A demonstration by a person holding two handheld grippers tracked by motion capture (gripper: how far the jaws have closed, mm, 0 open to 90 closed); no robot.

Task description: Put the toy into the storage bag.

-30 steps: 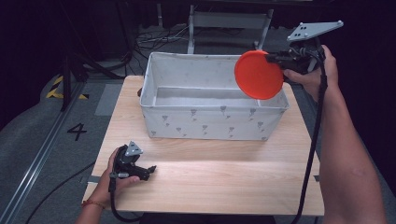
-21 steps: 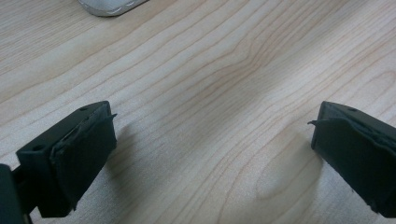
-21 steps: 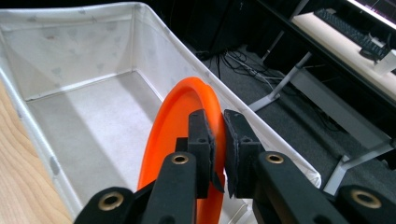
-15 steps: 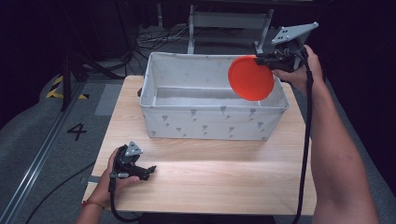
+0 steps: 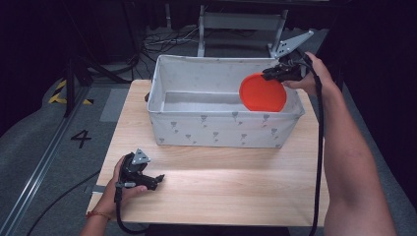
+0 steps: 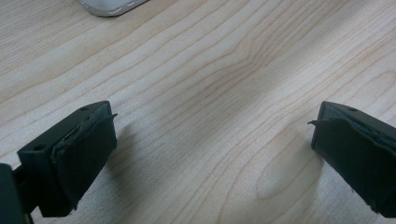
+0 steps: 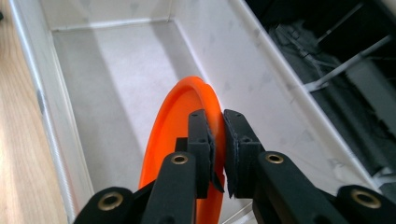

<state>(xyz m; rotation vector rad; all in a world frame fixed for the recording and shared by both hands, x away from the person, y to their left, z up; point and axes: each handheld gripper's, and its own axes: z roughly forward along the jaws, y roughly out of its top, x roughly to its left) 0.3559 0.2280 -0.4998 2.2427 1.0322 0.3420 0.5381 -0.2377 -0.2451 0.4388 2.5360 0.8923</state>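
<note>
Left fingers: those of the left gripper were spread wide apart and held nothing; in the left gripper view one black pad stood at the left and the other at the right, with bare wood between them.
Left hand: it rested low on the near left part of the counter, wrapped around the gripper body, a cable trailing back from it.
Counter: light wood grain ran under and ahead of the left fingers; a pale rounded edge, too little of it in sight to name, lay far ahead of them at the top of the left gripper view.
Right fingers: those of the right gripper were clamped on the rim of the orange disc, one pad on each face.
Orange disc: it hung on edge below the right fingers, inside the right end of the bin, its round face toward the near wall in the high view.
Bin: white fabric, open-topped, with small grey marks on its near wall; it stood on the far half of the counter, well beyond the left fingers and directly beneath the right ones; its pale floor stretched away past the disc.
Right hand: it was held above the bin's far right corner, a grey three-cornered plate on top of its gripper.
Beyond: dark floor with cables lay past the bin's far wall.
</note>
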